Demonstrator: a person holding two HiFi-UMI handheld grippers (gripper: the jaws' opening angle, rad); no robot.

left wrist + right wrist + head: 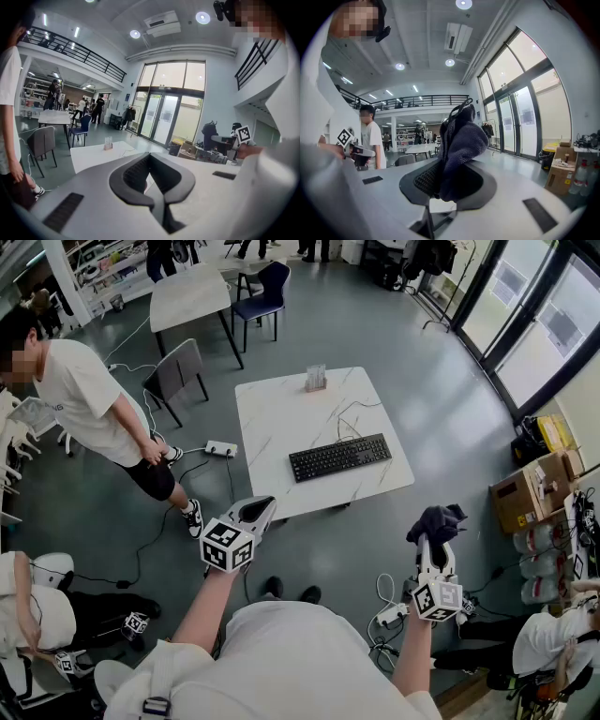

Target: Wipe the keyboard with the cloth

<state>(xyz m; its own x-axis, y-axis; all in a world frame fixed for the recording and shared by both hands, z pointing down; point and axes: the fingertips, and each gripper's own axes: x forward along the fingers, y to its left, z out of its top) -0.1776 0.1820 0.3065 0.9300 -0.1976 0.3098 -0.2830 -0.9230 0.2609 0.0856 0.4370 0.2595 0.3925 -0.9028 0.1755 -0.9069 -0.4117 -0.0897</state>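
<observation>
You hold both tools out in front of you, standing short of the work surface. Your left tool (259, 510) has its jaws closed together with nothing between them. Your right tool (434, 542) is clamped on a dark, bunched cloth (437, 520) that sticks up above the jaws. Ahead, across a strip of grey floor (375, 540), a white marble-patterned desk (281, 418) carries the black keyboard (339, 457). It lies toward the desk's near edge, well apart from the cloth, and its cable (349, 418) trails back across the top. A small clear holder (316, 378) stands at the desk's far edge. Left of the desk a white power strip (221, 448) lies on the floor, with a grey chair (176, 371) beyond it and a person in a white shirt (80, 390) standing at far left.
</observation>
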